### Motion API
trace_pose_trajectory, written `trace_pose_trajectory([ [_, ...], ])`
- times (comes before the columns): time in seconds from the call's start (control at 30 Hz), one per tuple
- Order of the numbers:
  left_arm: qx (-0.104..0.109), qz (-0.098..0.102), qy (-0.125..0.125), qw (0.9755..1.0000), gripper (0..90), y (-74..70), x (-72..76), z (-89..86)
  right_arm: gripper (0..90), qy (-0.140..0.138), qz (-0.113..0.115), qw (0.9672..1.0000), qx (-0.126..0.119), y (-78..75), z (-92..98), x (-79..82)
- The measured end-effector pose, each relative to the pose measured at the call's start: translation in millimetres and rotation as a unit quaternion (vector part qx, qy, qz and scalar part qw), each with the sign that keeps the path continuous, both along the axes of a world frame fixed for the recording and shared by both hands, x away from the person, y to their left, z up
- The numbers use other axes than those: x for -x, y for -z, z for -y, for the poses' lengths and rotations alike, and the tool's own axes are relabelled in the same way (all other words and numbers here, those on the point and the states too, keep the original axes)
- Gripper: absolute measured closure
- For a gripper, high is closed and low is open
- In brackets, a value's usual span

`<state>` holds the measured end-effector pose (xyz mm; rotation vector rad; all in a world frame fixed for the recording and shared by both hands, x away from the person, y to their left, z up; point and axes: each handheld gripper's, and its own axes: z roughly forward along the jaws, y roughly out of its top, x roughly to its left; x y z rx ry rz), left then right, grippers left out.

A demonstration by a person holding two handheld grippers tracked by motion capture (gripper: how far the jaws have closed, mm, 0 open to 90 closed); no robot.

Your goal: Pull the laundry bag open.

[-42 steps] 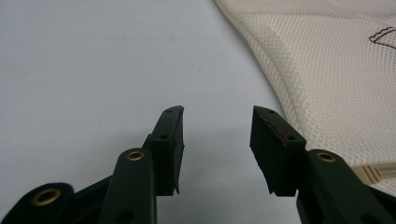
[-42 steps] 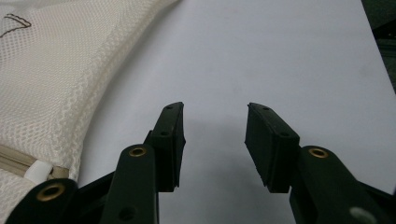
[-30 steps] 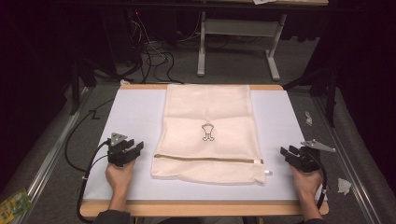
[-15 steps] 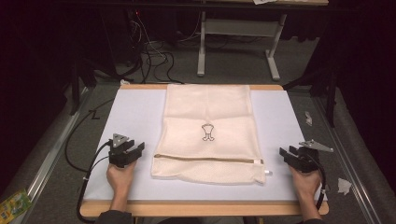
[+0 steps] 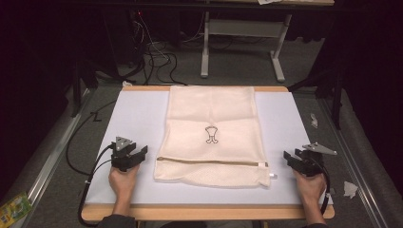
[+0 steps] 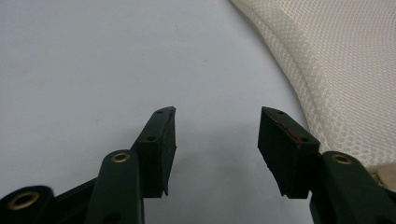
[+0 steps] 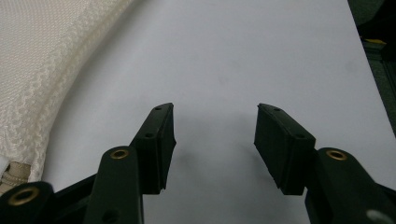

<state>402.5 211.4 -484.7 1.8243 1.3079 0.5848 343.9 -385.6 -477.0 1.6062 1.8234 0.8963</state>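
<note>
A cream mesh laundry bag lies flat in the middle of the white table, with a small dark logo at its centre and a zipper running across near its front edge. My left gripper rests on the table just left of the bag's front corner; its jaws have just been opening and stand open with nothing between them. The bag's mesh edge shows to the right of it. My right gripper sits right of the bag; its jaws have likewise been opening and hold nothing. The bag's edge lies to its left.
Black cables trail off the table's left side onto the grey floor. A metal stand is behind the table. Scraps of paper lie on the floor at the right. Bare white surface flanks the bag on both sides.
Both hands stay where they were. The jaws of both grippers look slightly wider apart than a second ago.
</note>
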Motion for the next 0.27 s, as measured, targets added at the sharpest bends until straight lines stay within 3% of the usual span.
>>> trace_pose_trajectory([
  [0.27,0.001,-0.002,-0.001,1.0000,45.9,0.1,-0.5,0.0,46.3,0.001,-0.003,1.0000,-0.003,0.0,0.7,-0.4],
])
